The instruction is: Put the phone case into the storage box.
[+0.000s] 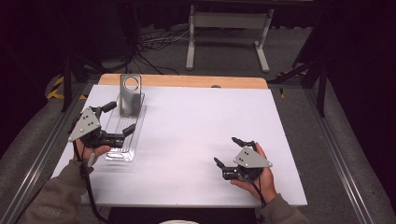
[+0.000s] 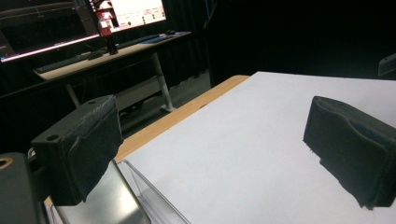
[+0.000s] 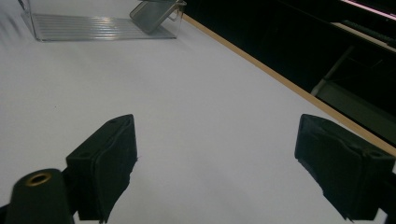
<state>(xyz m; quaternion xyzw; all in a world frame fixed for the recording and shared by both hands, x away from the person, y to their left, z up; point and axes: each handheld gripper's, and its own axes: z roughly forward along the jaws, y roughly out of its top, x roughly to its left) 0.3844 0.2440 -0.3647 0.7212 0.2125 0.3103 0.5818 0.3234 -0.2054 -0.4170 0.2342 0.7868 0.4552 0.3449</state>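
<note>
A clear plastic tray (image 1: 122, 133) lies at the left of the white table (image 1: 196, 126), and a grey metal bracket (image 1: 130, 95) with a round hole stands upright at its far end. My left gripper (image 1: 119, 119) is open over the tray, just in front of the bracket, with nothing between its fingers. In the left gripper view (image 2: 215, 158) the tray's clear rim (image 2: 149, 196) and a metal surface (image 2: 100, 205) show at the bottom left. My right gripper (image 1: 226, 150) rests open at the front right of the table, empty. The right gripper view (image 3: 215, 163) shows the tray (image 3: 93, 28) and bracket (image 3: 152, 14) far off.
A wooden strip (image 1: 187, 80) edges the table's far side. Beyond it stands a white desk frame (image 1: 229, 32) with cables on the floor. Metal rails (image 1: 32, 154) run along both sides of the table. A desk with lit monitors (image 2: 93, 18) appears in the left gripper view.
</note>
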